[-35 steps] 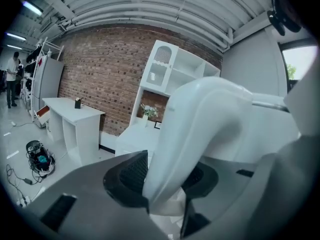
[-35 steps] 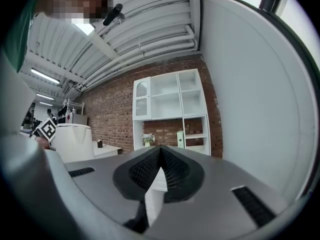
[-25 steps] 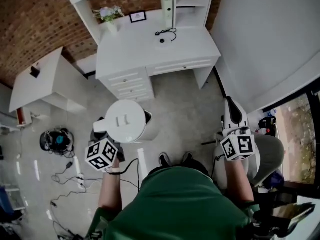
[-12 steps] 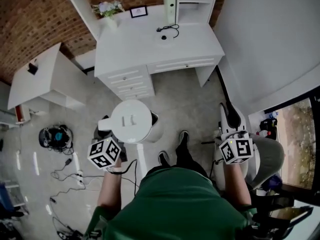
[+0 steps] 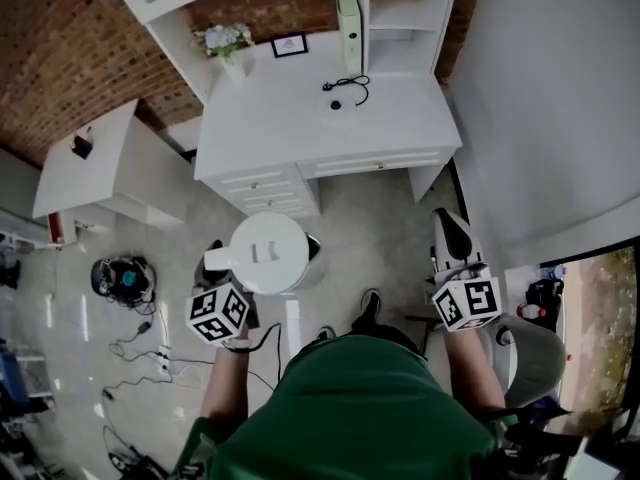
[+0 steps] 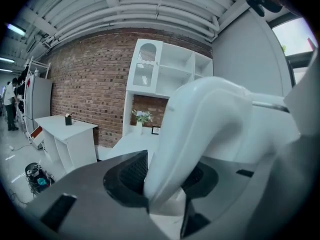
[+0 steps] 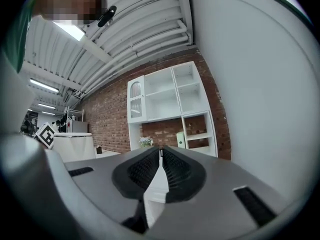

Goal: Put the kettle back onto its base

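Note:
A white kettle (image 5: pixel 268 253) hangs in the air above the floor, short of the white desk (image 5: pixel 290 133). My left gripper (image 5: pixel 226 280) is shut on its handle (image 6: pixel 200 129), which fills the space between the jaws in the left gripper view. The round white kettle base (image 5: pixel 337 105) with its black cord lies on the desk top near the shelves. My right gripper (image 5: pixel 447 220) is at the right, pointing level at the desk. Its jaws are closing, their tips nearly meet, and nothing is between them (image 7: pixel 160 154). The kettle (image 7: pixel 72 145) shows at the left of the right gripper view.
On the desk stand a flower vase (image 5: pixel 225 40), a small picture frame (image 5: pixel 290 44) and a pale binder (image 5: pixel 348 16). A low white side table (image 5: pixel 95 158) is at the left, with cables (image 5: pixel 125 278) on the floor. A grey chair (image 5: pixel 530 338) is at the right.
The person has stepped toward the desk, one foot forward. Both grippers and the kettle have moved closer to it. The kettle stays in the left gripper.

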